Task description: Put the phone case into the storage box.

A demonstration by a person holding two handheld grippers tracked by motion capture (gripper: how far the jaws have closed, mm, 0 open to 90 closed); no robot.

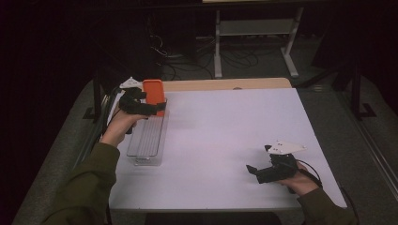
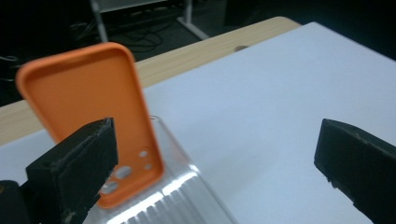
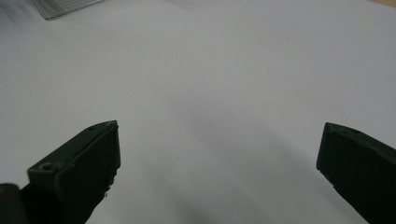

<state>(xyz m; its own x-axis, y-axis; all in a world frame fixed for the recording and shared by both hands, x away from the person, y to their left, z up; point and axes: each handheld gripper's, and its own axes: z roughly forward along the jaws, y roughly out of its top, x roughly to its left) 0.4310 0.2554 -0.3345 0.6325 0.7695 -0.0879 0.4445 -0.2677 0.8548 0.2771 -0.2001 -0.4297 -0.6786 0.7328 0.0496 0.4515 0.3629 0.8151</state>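
Observation:
An orange phone case (image 1: 153,90) (image 2: 88,93) stands nearly upright, its lower end with the camera holes inside the far end of a clear ribbed tray (image 1: 146,140) (image 2: 187,198). My left gripper (image 1: 151,101) (image 2: 215,154) is open right at the case. Its left jaw is in front of the case's lower edge and its right jaw is far off over the white table. I cannot tell whether the jaw touches the case. At the table's near right, my right gripper (image 1: 259,158) (image 3: 219,149) is open just above the white surface with nothing between its jaws.
The white tabletop (image 1: 225,140) has a wooden strip (image 1: 225,84) along its far edge. A corner of the clear tray (image 3: 65,7) appears at the top left of the right gripper view. Beyond the table stand a metal frame (image 1: 253,28) and floor cables.

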